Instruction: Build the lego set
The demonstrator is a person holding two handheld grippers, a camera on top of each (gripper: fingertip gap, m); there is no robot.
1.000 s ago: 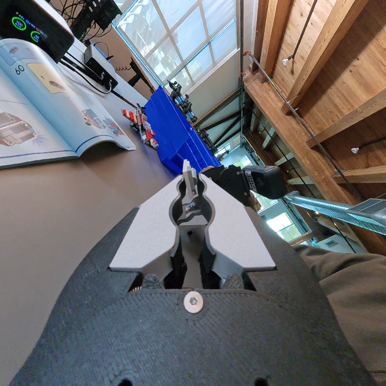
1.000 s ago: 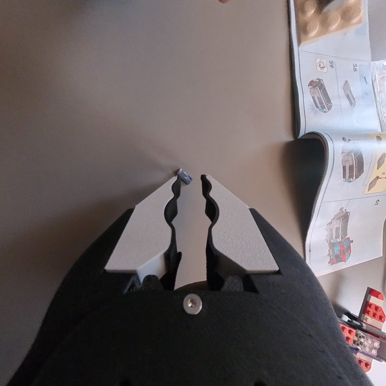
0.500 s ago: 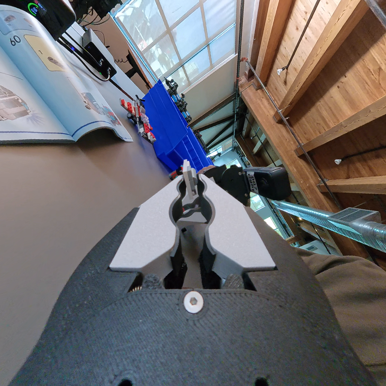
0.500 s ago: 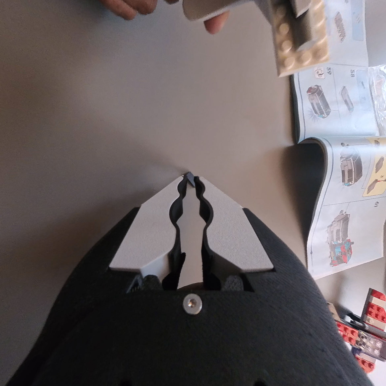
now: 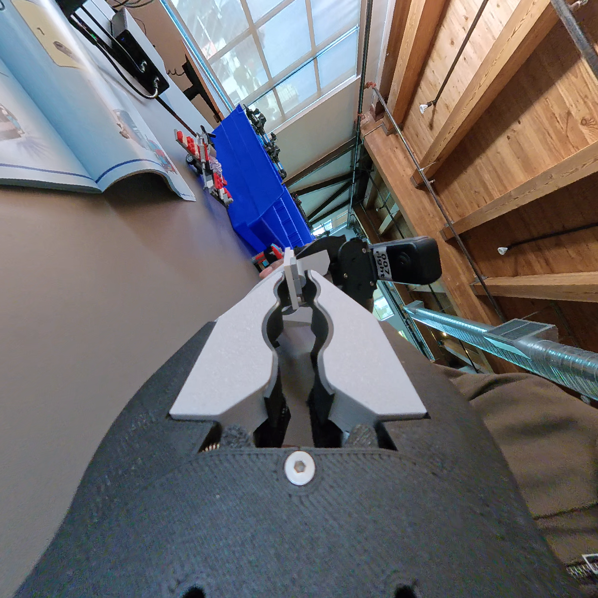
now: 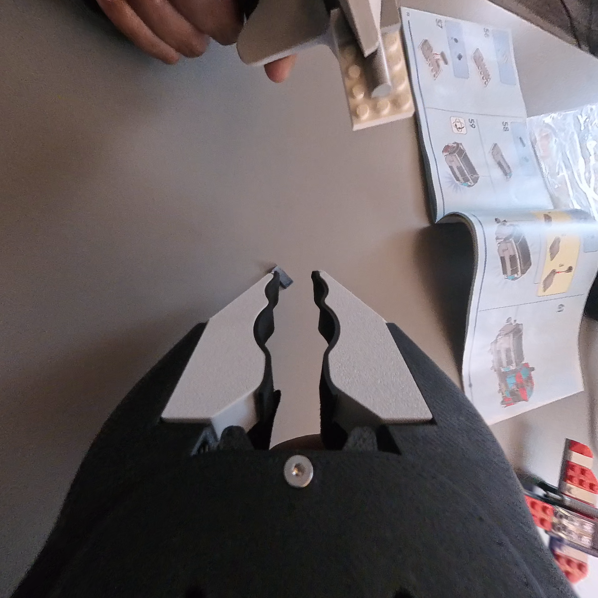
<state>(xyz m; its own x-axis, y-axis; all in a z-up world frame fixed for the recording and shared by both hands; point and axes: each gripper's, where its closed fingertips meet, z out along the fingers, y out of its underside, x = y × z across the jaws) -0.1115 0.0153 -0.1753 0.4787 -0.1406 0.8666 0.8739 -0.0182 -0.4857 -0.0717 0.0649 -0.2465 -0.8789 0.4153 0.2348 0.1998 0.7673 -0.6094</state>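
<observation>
Both grippers are seen above a brown table (image 6: 129, 161). A light grey studded plate (image 5: 292, 275) is clamped edge-on between the fingertips of the left gripper (image 5: 296, 281), with both pads pressed against its faces; in the right wrist view the same plate (image 6: 378, 106) is seen held up near the open instruction booklet (image 6: 517, 291), beside the hand (image 6: 168, 26) that grips the tool. The right gripper (image 6: 293, 278) is held with its jaws parted, close over the table. A tiny grey-blue piece (image 6: 284, 281) lies at the tip of its left finger (image 6: 226, 339), touching or nearly touching that pad, while the other pad is kept clear of it, so nothing is gripped. A red and white brick model (image 5: 207, 161) and a blue bin (image 5: 252, 181) are seen farther along the table, past the booklet.
</observation>
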